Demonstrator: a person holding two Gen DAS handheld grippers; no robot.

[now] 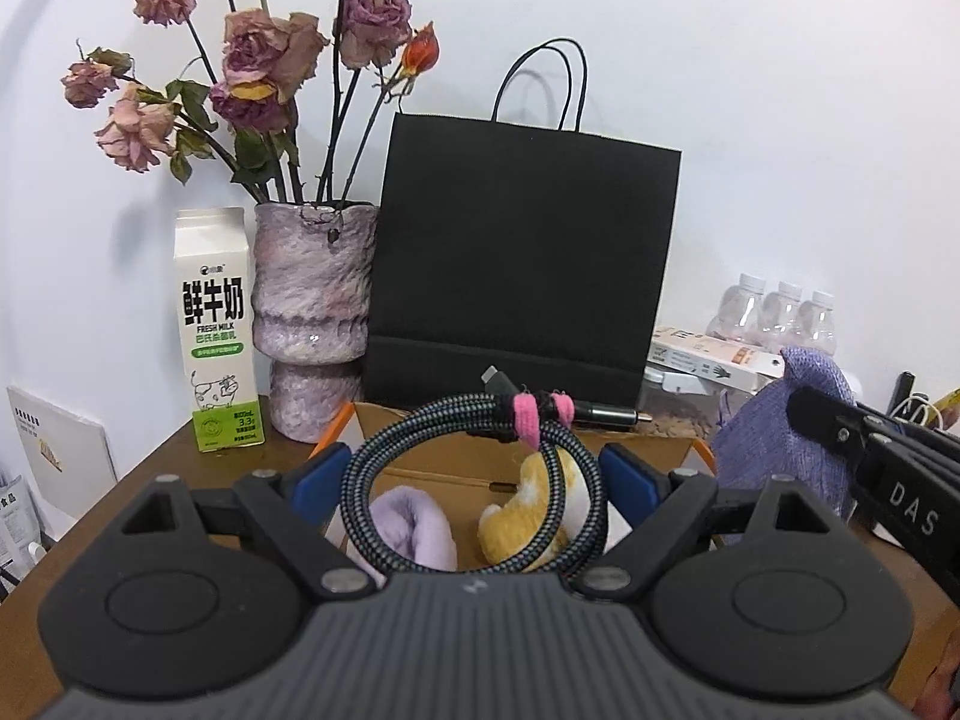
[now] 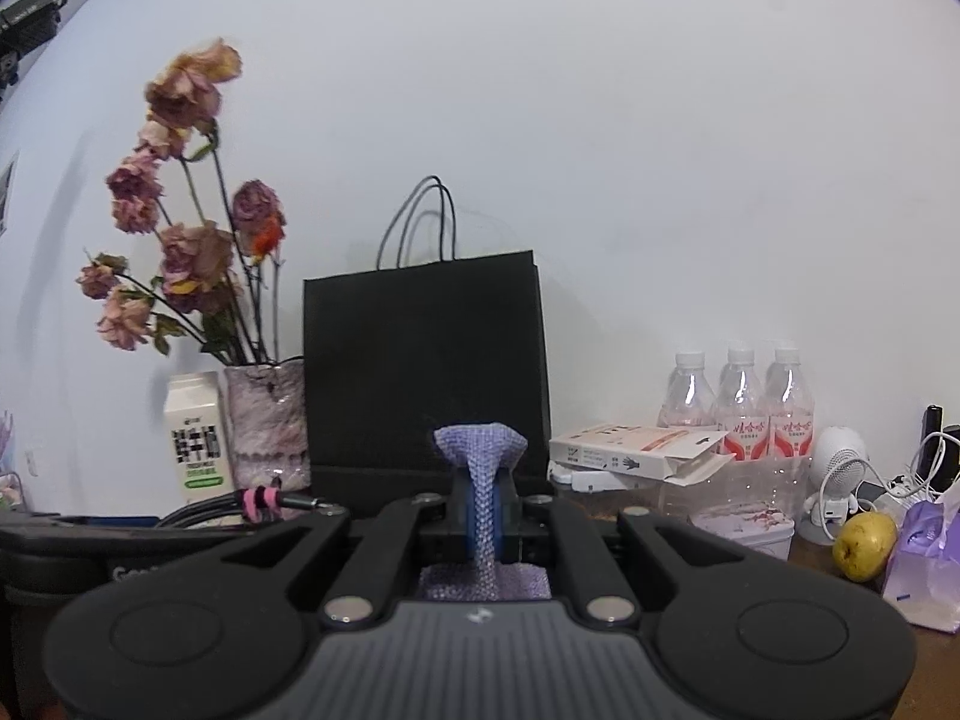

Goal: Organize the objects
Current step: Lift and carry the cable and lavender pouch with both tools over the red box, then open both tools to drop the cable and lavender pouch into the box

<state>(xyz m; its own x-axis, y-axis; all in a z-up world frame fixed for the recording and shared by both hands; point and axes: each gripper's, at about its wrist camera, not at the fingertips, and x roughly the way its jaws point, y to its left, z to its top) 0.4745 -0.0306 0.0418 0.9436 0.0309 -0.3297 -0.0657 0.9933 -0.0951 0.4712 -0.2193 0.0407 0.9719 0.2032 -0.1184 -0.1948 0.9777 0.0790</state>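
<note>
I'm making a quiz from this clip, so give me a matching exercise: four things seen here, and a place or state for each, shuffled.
1. coiled cable
2. purple mesh pouch
3. milk carton
4. pear

A. beside the vase
B. pinched in the right gripper
C. far right on the table
D. between the left gripper's blue pads

Pairs: 1-D, 2-B, 3-A, 4-C

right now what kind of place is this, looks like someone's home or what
Probably a lived-in home or dorm desk against a white wall. A textured purple vase of dried roses, a white and green fresh milk carton and three clear plastic water bottles crowd the brown wooden tabletop.
</note>
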